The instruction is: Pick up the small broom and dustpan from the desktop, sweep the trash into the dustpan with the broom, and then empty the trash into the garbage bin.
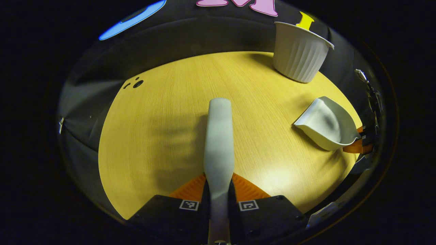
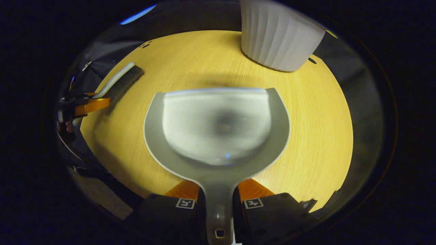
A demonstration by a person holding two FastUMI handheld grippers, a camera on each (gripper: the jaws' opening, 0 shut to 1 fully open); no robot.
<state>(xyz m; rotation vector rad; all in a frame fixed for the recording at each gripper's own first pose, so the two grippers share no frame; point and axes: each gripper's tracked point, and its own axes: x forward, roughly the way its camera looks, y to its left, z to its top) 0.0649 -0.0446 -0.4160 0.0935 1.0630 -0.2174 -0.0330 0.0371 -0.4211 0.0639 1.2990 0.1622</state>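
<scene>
No readable text, brands or numbers. Only signs: 2 square black-and-white coded markers on the left gripper (image 1: 218,190) body beside the broom (image 1: 218,143) handle, 2 more on the right gripper (image 2: 218,194) beside the dustpan (image 2: 216,126) handle; patterns not decodable.

- Staged recording booth, not a lived-in room: black cloth wall (image 1: 211,37) closes off the space right behind the table.
- Round light-wood desktop (image 1: 163,136), lit from above, dark all around its edge.
- Household cleaning props set out on it: white ribbed garbage bin (image 1: 299,54), dustpan (image 2: 218,129), small broom (image 2: 119,81).
</scene>
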